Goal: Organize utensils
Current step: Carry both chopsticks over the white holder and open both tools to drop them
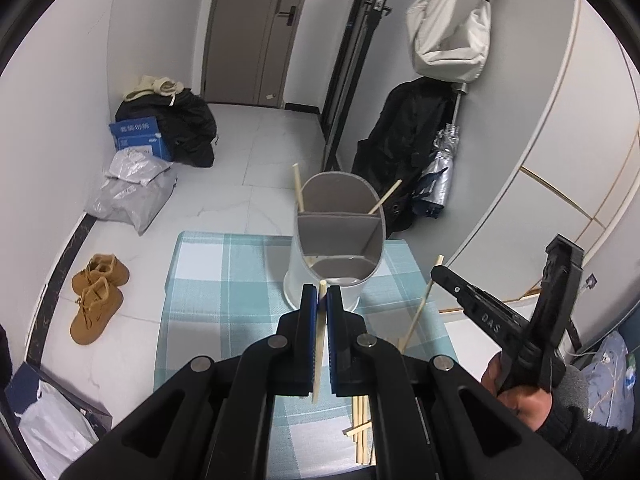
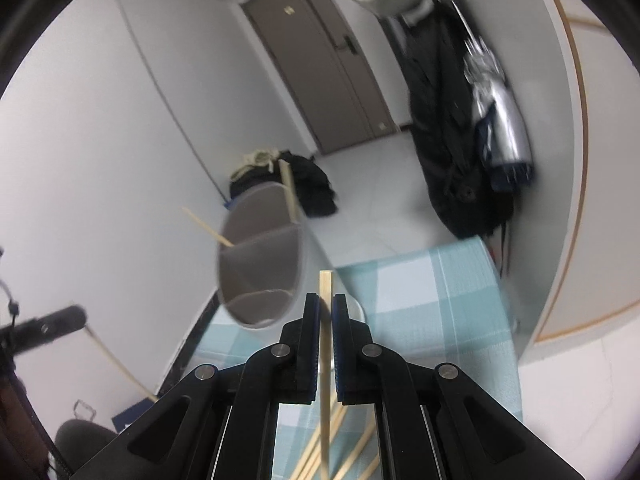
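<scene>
The utensil holder (image 1: 336, 240) stands at the counter's (image 1: 224, 280) far edge. Two chopsticks (image 1: 298, 192) lean out of its rear compartment, obstructing that opening. Both front compartments appear unobstructed from above. Left of the holder, checked surface lies bare; loose chopsticks (image 1: 362, 420) clutter the near-right.

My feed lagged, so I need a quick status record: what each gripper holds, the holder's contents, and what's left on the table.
left gripper: shut on a chopstick, tip near the holder's front rim
right gripper: shut on a chopstick, raised to the right of the holder
utensil holder: upright on the checked tablecloth, divided compartments
in holder: two chopsticks leaning in the far compartment
loose chopsticks: a few still lying on the cloth
</scene>
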### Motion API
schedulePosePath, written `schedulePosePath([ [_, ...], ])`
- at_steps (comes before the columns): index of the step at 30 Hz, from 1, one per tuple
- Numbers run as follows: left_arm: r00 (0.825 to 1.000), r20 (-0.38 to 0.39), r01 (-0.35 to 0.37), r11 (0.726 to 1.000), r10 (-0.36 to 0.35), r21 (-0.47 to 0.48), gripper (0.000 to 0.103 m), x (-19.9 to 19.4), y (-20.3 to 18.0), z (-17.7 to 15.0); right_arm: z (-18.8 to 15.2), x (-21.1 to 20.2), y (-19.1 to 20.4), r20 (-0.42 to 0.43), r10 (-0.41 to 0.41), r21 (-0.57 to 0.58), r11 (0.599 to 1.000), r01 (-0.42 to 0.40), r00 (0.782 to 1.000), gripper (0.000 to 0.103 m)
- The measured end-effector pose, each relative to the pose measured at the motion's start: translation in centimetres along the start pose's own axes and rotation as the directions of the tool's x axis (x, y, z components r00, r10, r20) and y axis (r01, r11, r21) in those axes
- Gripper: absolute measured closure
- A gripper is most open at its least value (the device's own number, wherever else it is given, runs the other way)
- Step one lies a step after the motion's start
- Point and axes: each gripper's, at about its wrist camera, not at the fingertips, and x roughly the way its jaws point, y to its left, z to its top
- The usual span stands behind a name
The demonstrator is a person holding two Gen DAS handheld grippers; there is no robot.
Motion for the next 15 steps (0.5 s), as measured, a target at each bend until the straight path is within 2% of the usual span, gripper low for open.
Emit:
schedulePosePath([
  [8,0.999,0.024,0.024,1.0,-0.024,0.02,0.102,-1.4,-2.0,2.7,1.1,-2.8,2.1,0.077,0.06,-0.052,0.997,-0.056,0.995,0.098],
  [15,0.996,0.068,0.057,0.998,-0.059,0.032,0.102,-2.8,-3.4,7.0,5.5,-4.5,4.1,0.149,0.112,-0.106,0.99,-0.096,0.982,0.098],
])
